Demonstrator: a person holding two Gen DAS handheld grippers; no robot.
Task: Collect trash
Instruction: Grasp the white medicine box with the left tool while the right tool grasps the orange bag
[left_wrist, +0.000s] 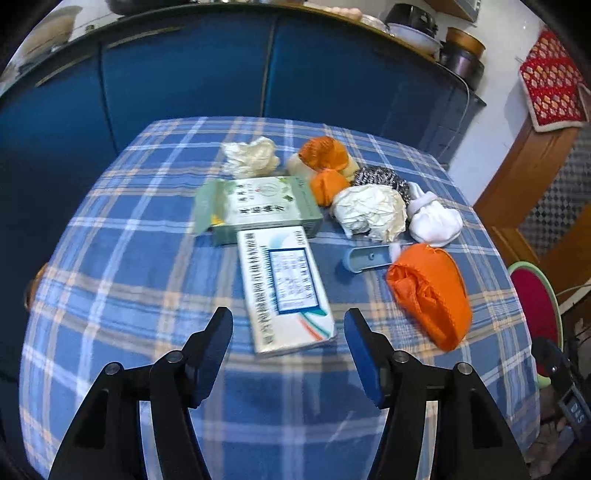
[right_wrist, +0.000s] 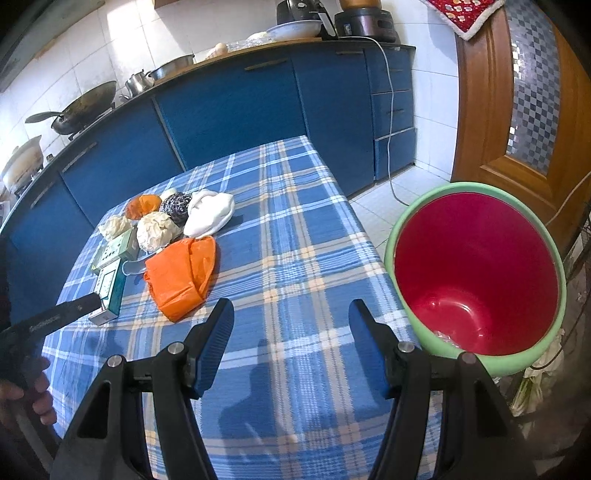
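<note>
The blue scoop (left_wrist: 365, 258) lies half hidden beneath the orange bag (left_wrist: 430, 291) (box print too blurred to read).

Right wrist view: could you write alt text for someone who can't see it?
An open, empty hand-held gripper hovers over a blue plaid tablecloth, with a green-rimmed red plastic bucket beside the table at right. At left lies a pile of trash: crumpled orange plastic bag, white paper wads, small cartons.

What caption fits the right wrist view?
Open right tongs hover over plaid tablecloth, red bin alongside.
</note>
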